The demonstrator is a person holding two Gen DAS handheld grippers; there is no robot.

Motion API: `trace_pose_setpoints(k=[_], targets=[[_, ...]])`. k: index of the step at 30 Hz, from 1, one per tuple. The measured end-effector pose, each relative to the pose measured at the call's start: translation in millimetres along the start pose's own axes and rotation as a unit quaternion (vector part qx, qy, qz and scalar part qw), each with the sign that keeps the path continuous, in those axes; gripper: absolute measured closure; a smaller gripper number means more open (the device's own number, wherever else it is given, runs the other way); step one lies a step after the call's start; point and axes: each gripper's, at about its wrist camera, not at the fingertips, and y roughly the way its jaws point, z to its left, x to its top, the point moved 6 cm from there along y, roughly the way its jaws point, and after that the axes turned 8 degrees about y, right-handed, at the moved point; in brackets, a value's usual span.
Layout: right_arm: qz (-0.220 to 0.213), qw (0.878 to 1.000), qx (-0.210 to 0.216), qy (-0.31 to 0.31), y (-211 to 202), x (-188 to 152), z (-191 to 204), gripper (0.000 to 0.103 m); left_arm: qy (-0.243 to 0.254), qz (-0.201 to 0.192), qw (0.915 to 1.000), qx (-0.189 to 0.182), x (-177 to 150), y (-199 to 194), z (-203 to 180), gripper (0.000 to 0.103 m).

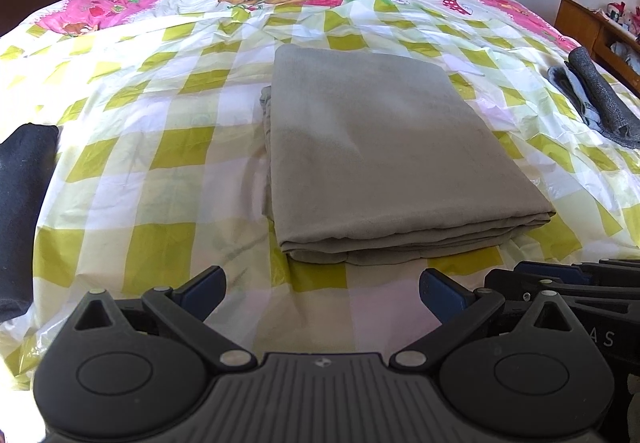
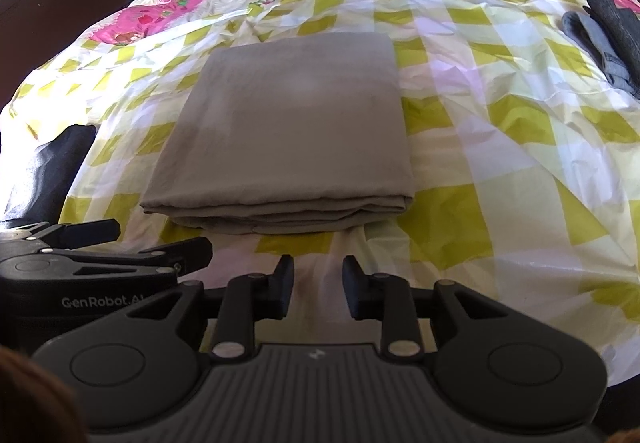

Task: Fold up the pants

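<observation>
Grey-brown cotton pants [image 1: 384, 159] lie folded in a flat rectangle just ahead of both empty grippers, left gripper [image 1: 322, 293] spread wide, right gripper [image 2: 318, 285] part-open; fold looks finished, so back off without snagging layered near edge.

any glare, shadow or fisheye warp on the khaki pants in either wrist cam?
Left wrist: folded pants sunlit far half, shadowed near half; bedspread washed out; edges bowed. Right wrist: same shadow line on pants, soft focus, sheet glare at right.
</observation>
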Motion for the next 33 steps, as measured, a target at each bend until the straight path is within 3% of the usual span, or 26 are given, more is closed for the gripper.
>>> trace_pose_setpoints(k=[33], targets=[[0.002,1.000,-0.002,-0.003,1.0,-0.3,-1.1,0.075,-0.002,-0.001,1.0000,0.004,0.2,0.7,0.5,0.000]])
